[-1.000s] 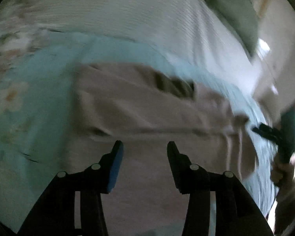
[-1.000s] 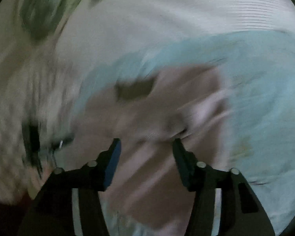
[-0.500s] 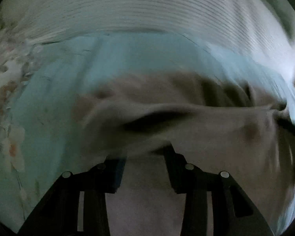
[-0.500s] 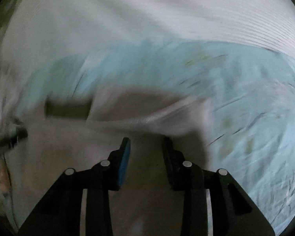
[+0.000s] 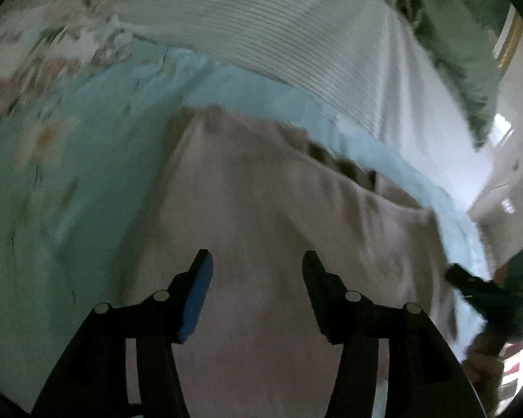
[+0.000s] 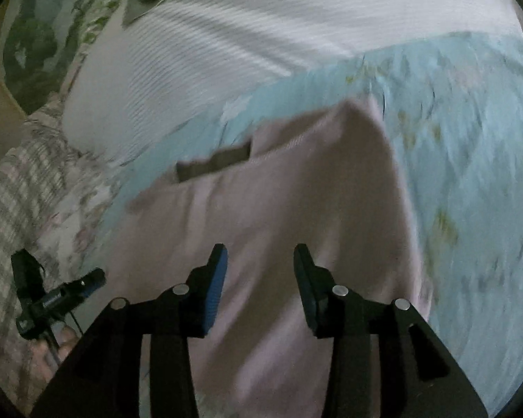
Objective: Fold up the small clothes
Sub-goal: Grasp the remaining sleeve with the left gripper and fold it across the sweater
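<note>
A pinkish-beige garment (image 5: 261,191) lies spread on a light blue floral bedsheet (image 5: 69,174), with a dark band (image 6: 214,162) at its far edge. My left gripper (image 5: 257,256) hovers over the garment's near part; its jaws are opening and hold no cloth. My right gripper (image 6: 259,249) hangs over the same garment (image 6: 296,191), and its jaws are also opening around nothing. The right gripper (image 5: 484,299) appears at the right edge of the left wrist view, held by a hand. The left gripper (image 6: 55,299) appears at the lower left of the right wrist view.
A white ribbed blanket (image 5: 261,17) lies beyond the sheet. A green pillow (image 5: 453,52) sits at the far right, and a checked cloth (image 6: 14,181) lies along the left side. Both views are blurred by motion.
Half a second ago both grippers were low at a raised fold of the garment with narrower jaws. Both have since drawn back and widened, and the garment lies flatter.
</note>
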Motion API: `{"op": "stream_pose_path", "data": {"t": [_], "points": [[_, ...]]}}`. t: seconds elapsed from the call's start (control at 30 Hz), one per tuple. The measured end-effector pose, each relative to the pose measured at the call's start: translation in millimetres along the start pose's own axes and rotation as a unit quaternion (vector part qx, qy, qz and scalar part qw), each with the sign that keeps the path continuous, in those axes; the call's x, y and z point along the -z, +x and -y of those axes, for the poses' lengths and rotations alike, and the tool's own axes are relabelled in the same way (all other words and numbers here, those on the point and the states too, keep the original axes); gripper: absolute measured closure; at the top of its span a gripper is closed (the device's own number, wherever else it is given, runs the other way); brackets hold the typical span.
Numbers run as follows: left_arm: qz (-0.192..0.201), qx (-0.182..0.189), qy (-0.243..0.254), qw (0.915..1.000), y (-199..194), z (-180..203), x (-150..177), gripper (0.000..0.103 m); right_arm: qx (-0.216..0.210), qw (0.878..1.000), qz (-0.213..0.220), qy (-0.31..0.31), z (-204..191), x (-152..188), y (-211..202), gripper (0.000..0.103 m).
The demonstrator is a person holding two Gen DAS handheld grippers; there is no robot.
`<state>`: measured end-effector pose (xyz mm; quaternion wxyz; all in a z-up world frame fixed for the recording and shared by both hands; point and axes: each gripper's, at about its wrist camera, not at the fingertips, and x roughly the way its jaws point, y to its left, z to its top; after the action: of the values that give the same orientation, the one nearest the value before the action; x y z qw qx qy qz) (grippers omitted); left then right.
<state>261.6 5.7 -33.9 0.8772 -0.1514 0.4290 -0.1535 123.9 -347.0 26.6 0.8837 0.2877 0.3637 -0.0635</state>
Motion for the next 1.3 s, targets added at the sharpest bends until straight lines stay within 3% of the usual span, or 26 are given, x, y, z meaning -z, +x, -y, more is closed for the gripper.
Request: {"op": "stream_pose_path", "data": {"t": [0.17,0.37,0.57,0.97,1.07,1.13,1.3], "points": [[-0.012,0.035,-0.056,0.9978,-35,-12,67,0.045,-0.029,0.999,-0.005,0.018,-4,43,-12,0.061],[-0.039,0.042,-0.108,0.9925,-35,-34,104,0.043,-0.043,0.998,-0.026,0.027,-13,67,-14,0.059],[-0.025,0.057,-0.148,0.9869,-26,-46,98,0.038,-0.056,0.998,-0.025,0.021,-25,72,-16,0.053],[0.016,0.037,-0.207,0.9774,-1,-69,63,0.038,-0.049,0.998,-0.032,0.034,-14,69,-10,0.051],[0.027,0.002,-0.2,0.9794,-1,-68,52,0.052,-0.056,0.997,-0.038,0.032,-11,62,-8,0.051],[0.038,-0.009,-0.18,0.9829,-3,-64,43,0.089,-0.061,0.997,-0.042,0.023,-10,54,-7,0.051],[0.071,-0.001,-0.099,0.9926,-16,-23,21,0.094,-0.083,0.995,-0.042,0.021,3,20,-6,0.051]]}}
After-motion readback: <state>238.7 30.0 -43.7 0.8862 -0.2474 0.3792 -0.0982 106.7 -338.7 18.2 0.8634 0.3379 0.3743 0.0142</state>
